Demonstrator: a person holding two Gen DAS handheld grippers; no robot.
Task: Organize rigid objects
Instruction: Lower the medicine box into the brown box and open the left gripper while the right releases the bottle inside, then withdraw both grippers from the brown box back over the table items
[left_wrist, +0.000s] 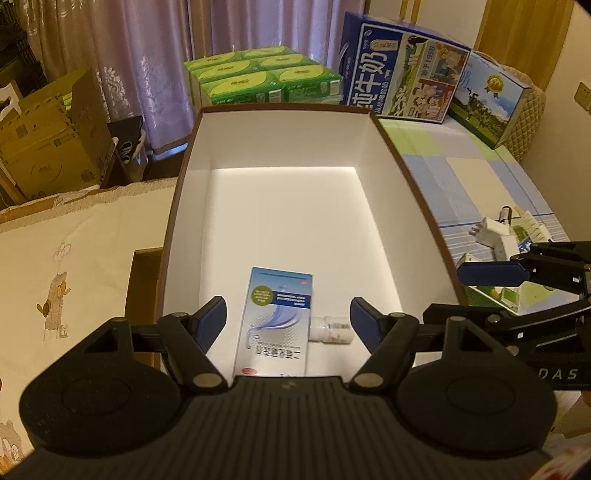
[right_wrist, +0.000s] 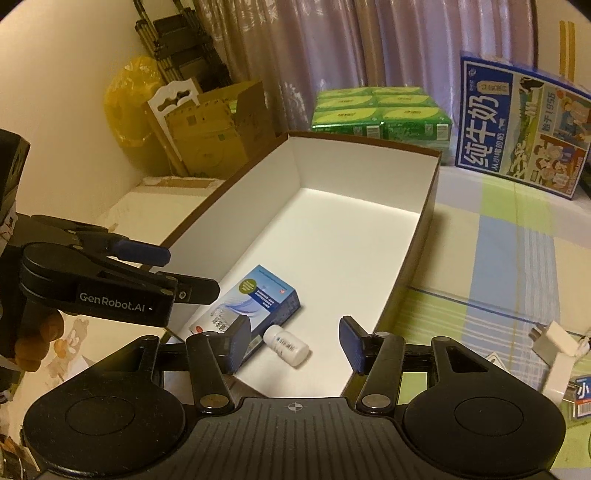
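With 2 items, the medicine carton (left_wrist: 275, 321) and white bottle (right_wrist: 286, 345), lying at the near end of the open box (left_wrist: 384, 129), the charger (right_wrist: 554, 350) and small packets (left_wrist: 495, 291) wait on the bedspread (right_wrist: 498, 236), while the left gripper (left_wrist: 288, 317) and right gripper (right_wrist: 295, 343) gape wide and empty.

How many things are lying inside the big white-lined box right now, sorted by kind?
Inside the brown-rimmed white cardboard box:
Blue and white rectangular medicine carton: 1
Small white plastic pill bottle: 1
Total: 2
The two lie side by side at the near end; the rest of the box floor is bare.
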